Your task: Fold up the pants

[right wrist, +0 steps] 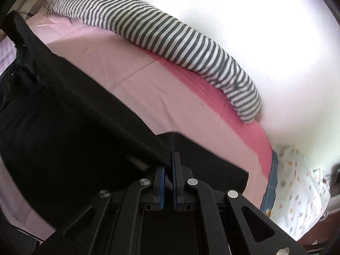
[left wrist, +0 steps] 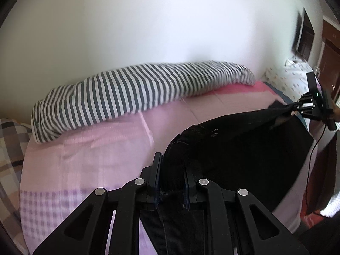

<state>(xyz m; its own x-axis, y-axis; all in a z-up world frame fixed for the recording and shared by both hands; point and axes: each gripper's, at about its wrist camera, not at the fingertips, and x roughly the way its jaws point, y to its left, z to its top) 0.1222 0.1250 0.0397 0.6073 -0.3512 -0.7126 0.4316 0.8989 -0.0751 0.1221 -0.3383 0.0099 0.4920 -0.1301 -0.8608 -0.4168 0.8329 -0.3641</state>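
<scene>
Black pants (left wrist: 244, 153) hang stretched between my two grippers above a pink bedsheet (left wrist: 95, 144). My left gripper (left wrist: 171, 170) is shut on the thick waistband end, with cloth bunched between its fingers. In the left wrist view my right gripper (left wrist: 293, 108) shows at the far right, pinching the other end of the cloth. In the right wrist view my right gripper (right wrist: 169, 165) is shut on a thin edge of the pants (right wrist: 74, 114), which run away to the upper left. Part of the pants lies flat on the pink sheet (right wrist: 127, 63) below.
A long striped bolster (left wrist: 136, 93) lies along the white wall at the far side of the bed; the same striped bolster (right wrist: 170, 42) shows in the right wrist view. A checked pillow (left wrist: 8, 148) sits at the left. A patterned white cloth (right wrist: 297, 180) is at the bed's end.
</scene>
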